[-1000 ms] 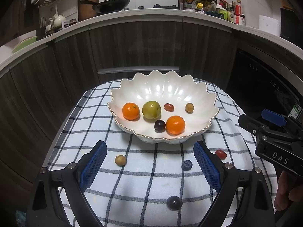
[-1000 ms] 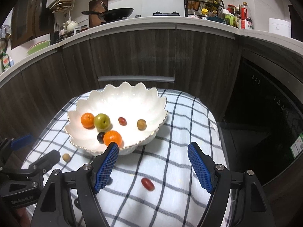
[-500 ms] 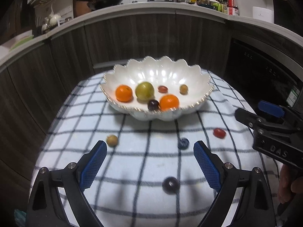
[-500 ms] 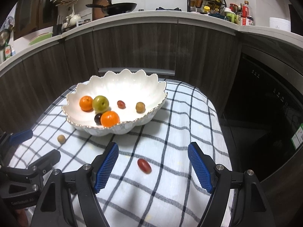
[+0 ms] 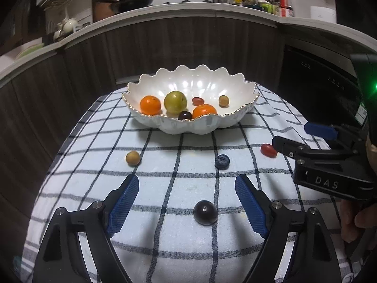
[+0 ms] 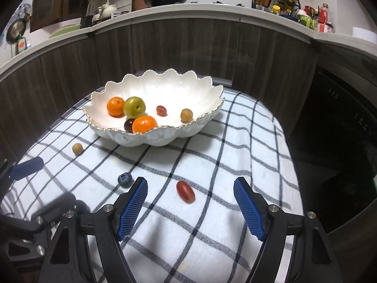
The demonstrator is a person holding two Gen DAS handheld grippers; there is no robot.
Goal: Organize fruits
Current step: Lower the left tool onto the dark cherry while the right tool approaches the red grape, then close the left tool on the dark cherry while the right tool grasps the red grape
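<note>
Nearest, the left gripper (image 5: 186, 200) had its jaws just closing in a bit, the dark round grape (image 5: 205, 212) between them but not pinched yet. The right gripper (image 6: 189, 202) sat released over the red oval grape tomato (image 6: 185, 191), looking lined up for a grab. Further out lay a blueberry (image 5: 222, 161) and a tan round longan (image 5: 133, 158) on the checked cloth (image 5: 165, 235). Farthest, the white scalloped bowl (image 5: 238, 118) already held six fruits.
</note>
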